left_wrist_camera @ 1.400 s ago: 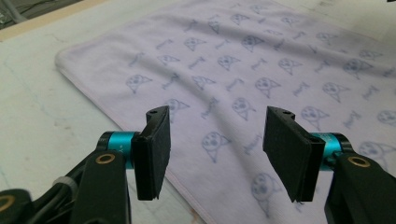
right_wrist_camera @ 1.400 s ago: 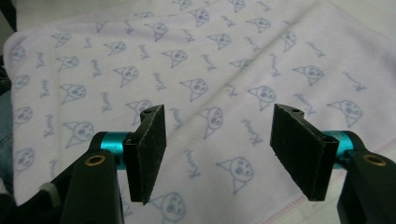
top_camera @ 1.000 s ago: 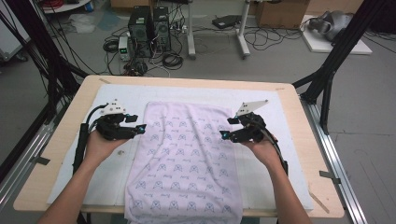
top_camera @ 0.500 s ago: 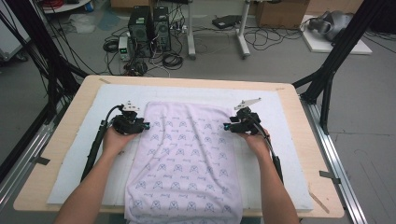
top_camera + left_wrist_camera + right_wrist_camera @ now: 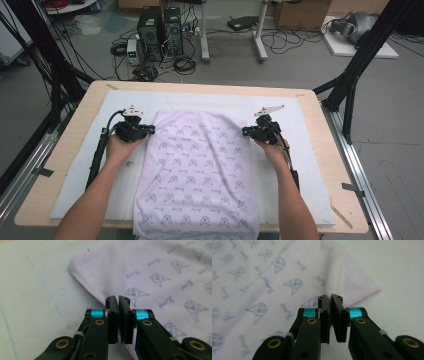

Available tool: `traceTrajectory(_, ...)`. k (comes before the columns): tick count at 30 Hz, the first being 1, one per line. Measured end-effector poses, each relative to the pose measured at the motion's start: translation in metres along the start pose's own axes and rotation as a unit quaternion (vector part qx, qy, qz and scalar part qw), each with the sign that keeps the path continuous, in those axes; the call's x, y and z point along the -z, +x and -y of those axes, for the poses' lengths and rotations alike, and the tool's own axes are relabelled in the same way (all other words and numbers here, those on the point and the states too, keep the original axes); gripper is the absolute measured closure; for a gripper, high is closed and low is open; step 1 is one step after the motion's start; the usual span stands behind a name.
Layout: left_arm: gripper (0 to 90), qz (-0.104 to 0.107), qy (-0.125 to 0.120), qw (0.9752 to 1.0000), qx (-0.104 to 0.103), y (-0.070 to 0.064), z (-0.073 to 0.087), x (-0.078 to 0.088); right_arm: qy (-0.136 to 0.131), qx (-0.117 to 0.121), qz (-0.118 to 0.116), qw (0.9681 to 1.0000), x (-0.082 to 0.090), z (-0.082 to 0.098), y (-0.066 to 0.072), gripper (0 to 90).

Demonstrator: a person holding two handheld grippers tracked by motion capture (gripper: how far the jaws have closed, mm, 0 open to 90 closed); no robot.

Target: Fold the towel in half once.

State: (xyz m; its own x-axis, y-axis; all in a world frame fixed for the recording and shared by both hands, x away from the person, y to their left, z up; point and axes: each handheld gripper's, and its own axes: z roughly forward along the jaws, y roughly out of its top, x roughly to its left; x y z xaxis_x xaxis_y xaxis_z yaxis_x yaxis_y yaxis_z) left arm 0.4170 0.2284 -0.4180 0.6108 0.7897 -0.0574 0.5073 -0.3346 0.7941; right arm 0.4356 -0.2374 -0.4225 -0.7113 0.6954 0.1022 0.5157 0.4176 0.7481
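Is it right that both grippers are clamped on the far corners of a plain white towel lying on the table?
Not quite: the towel is not plain; the high view shows a blue printed pattern all over it. The left gripper and right gripper do clamp its edges near the far corners.

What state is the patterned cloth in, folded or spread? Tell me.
Spread. The cloth lies flat in one layer across the white mat, its near end hanging over the table edge.

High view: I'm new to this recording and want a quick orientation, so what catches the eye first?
A pale lilac printed cloth lies flat down the middle of the white mat, its near end hanging over the table edge. The left gripper and right gripper pinch its side edges near the far corners, jaws having just closed on the hem.
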Motion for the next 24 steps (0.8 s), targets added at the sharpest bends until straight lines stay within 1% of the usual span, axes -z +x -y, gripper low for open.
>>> traceTrajectory(3, 86.1, 0.005, -0.013, 0.9999, -0.001, -0.001, -0.003, 0.016, -0.025, 0.005, -0.015, 0.9996, 0.017, -0.009, 0.005, 85.8)
traceTrajectory(6, 86.2, 0.008, -0.021, 0.9997, -0.01, -0.005, -0.006, 0.031, -0.042, 0.011, -0.03, 0.9986, 0.032, -0.017, 0.012, 85.8)
traceTrajectory(7, 86.1, 0.01, -0.024, 0.9996, -0.011, -0.006, -0.006, 0.035, -0.04, 0.02, -0.034, 0.9984, 0.038, -0.019, 0.016, 85.9)
traceTrajectory(8, 86.2, 0.015, -0.029, 0.9993, -0.015, -0.008, -0.006, 0.041, -0.037, 0.024, -0.035, 0.9984, 0.042, -0.02, 0.019, 85.8)
traceTrajectory(9, 86.1, 0.016, -0.033, 0.9992, -0.017, -0.01, -0.006, 0.044, -0.039, 0.026, -0.042, 0.998, 0.048, -0.02, 0.023, 85.8)
traceTrajectory(11, 86.2, 0.02, -0.035, 0.9988, -0.027, -0.016, -0.003, 0.053, -0.04, 0.034, -0.044, 0.9976, 0.058, -0.018, 0.029, 85.8)
traceTrajectory(12, 86.1, 0.021, -0.038, 0.9984, -0.036, -0.021, -0.001, 0.057, -0.042, 0.033, -0.047, 0.9974, 0.062, -0.017, 0.033, 85.8)
traceTrajectory(13, 86.1, 0.023, -0.04, 0.998, -0.042, -0.026, 0.003, 0.063, -0.044, 0.039, -0.05, 0.997, 0.067, -0.015, 0.036, 85.8)
traceTrajectory(15, 86.1, 0.027, -0.047, 0.9971, -0.052, -0.035, 0.011, 0.072, -0.048, 0.043, -0.055, 0.9964, 0.076, -0.009, 0.045, 85.8)
traceTrajectory(17, 86.1, 0.031, -0.047, 0.9965, -0.061, -0.044, 0.021, 0.082, -0.038, 0.054, -0.058, 0.9961, 0.082, 0.0, 0.054, 85.8)
traceTrajectory(18, 86.0, 0.029, -0.051, 0.996, -0.067, -0.049, 0.027, 0.087, -0.033, 0.064, -0.058, 0.9957, 0.084, 0.006, 0.058, 85.7)
traceTrajectory(19, 86.0, 0.032, -0.052, 0.9957, -0.07, -0.052, 0.032, 0.09, -0.023, 0.071, -0.056, 0.9956, 0.085, 0.012, 0.063, 85.7)
traceTrajectory(20, 86.0, 0.039, -0.05, 0.9955, -0.071, -0.055, 0.039, 0.094, -0.017, 0.075, -0.057, 0.9954, 0.086, 0.017, 0.067, 85.7)
traceTrajectory(22, 85.8, 0.044, -0.044, 0.9953, -0.075, -0.061, 0.054, 0.098, -0.007, 0.075, -0.068, 0.9948, 0.087, 0.031, 0.074, 85.7)
traceTrajectory(23, 85.5, 0.051, -0.035, 0.9954, -0.074, -0.063, 0.062, 0.1, 0.001, 0.072, -0.072, 0.9948, 0.087, 0.038, 0.077, 85.5)
traceTrajectory(24, 85.3, 0.055, -0.029, 0.9953, -0.075, -0.064, 0.066, 0.1, 0.005, 0.074, -0.078, 0.9942, 0.086, 0.046, 0.079, 85.0)
